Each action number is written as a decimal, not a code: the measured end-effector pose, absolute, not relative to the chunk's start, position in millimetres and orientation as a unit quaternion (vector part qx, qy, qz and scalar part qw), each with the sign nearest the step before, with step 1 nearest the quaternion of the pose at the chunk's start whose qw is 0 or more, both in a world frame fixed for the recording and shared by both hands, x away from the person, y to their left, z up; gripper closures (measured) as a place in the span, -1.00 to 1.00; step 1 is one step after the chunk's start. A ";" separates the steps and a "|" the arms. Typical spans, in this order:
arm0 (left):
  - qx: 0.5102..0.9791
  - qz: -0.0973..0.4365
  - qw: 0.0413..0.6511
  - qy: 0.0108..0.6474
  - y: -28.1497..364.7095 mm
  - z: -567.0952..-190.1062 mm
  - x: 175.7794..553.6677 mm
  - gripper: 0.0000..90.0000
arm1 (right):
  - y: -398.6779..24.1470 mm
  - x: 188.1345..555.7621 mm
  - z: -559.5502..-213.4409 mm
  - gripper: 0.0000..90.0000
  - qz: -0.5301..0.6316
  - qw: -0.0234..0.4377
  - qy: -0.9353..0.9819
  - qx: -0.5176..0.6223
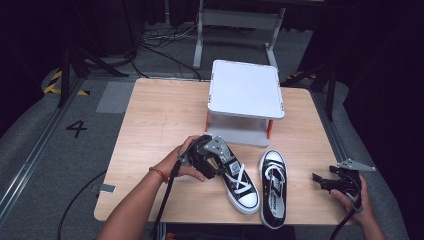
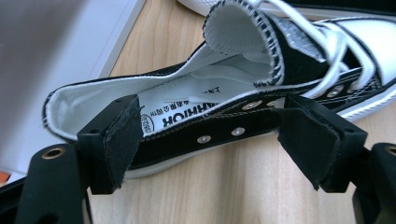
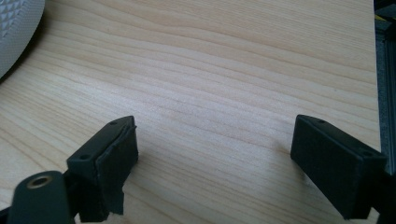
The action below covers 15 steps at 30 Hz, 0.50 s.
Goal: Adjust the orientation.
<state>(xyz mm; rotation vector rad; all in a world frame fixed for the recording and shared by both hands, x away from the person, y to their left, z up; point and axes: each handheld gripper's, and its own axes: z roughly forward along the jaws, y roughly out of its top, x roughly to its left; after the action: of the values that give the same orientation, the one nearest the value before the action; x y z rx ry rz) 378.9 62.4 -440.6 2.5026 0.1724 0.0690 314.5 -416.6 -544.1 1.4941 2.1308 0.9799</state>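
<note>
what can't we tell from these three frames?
- High view: the left gripper and hand cover the heel of the left shoe; its jaws are hidden there.
- Left gripper view: whether the pads press the shoe's collar or just straddle it; the toe is cut off by the frame edge.
- High view: right shoe insole print is too small to read.
- Under the white stand: its top hides the space below.

In the high view the left tongs (image 1: 216, 167) cover the heel of the left sneaker (image 1: 241, 186), the left gripper view cuts off that sneaker's toe at its right edge, and the grey stand (image 2: 56, 51) there is blurred and cropped at the left.
</note>
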 end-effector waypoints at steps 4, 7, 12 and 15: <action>0.949 0.013 0.312 0.052 58.9 -441.3 383.7 -0.48 | -416.7 314.5 -544.1 -0.66 0.347 0.179 0.754 0.529; 0.951 0.006 0.308 0.037 58.1 -439.5 384.4 -0.35 | -416.7 314.5 -544.1 -0.66 0.347 0.179 0.754 0.529; 0.956 -0.035 0.291 0.005 54.2 -437.5 382.3 -0.27 | -416.6 314.5 -544.1 -0.66 0.347 0.179 0.754 0.529; 0.961 -0.037 0.273 -0.001 49.0 -439.3 380.4 -0.26 | -416.6 314.4 -544.1 -0.66 0.347 0.179 0.754 0.529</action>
<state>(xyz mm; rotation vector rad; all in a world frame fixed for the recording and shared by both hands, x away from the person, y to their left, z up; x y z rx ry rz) 380.4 49.0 -439.3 2.5873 -0.0038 -0.0988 314.4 -416.6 -544.1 1.4947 2.1302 0.9798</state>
